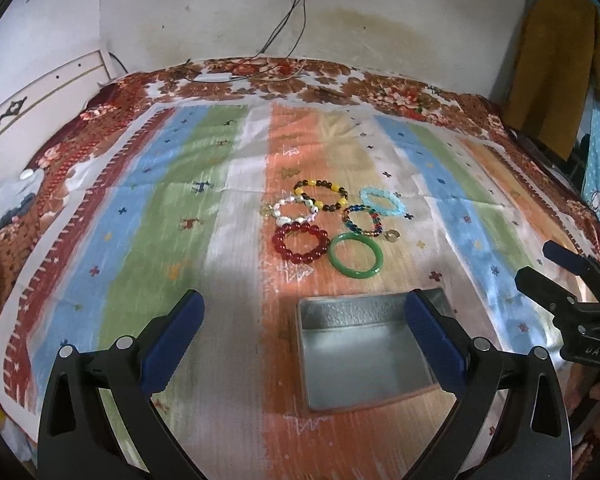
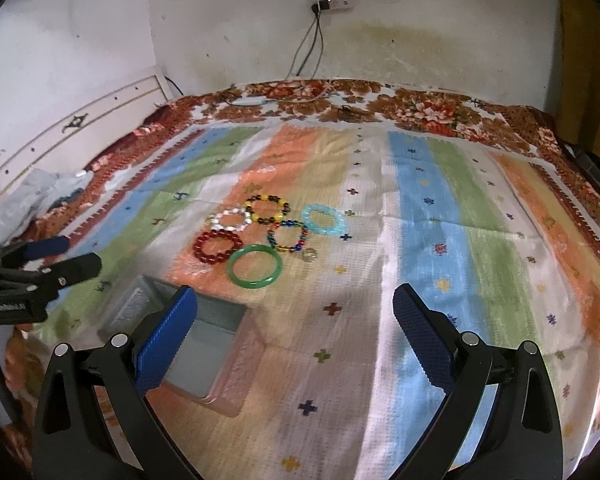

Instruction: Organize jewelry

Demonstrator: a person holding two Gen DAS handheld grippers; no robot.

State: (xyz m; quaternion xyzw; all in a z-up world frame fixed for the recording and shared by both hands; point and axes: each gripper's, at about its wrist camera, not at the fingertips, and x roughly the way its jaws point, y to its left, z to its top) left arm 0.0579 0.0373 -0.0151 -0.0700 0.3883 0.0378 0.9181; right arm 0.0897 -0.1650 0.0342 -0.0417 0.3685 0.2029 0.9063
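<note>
Left wrist view: my left gripper (image 1: pixel 304 344) hovers with jaws spread wide and empty over the metal tin (image 1: pixel 364 354); the bracelets (image 1: pixel 328 224) lie clustered on the bed (image 1: pixel 140 200) just beyond. Right wrist view: my right gripper (image 2: pixel 296 340) is likewise released, the green bangle (image 2: pixel 254 266) ahead.

Loads of bare striped cloth (image 2: pixel 440 240) on the right half of the right wrist view, nothing in the way there. Mid-frame is the crowded bit: the bracelet cluster (image 1: pixel 326 220) is packed tight, beads touching or overlapping, with the green bangle (image 1: pixel 355 256) at its near edge. The open metal tin (image 1: pixel 360 356) sits just below, a strip of bare cloth between them. Left of the cluster in the left wrist view it's open cloth. Both grippers hover with jaws wide.
</note>
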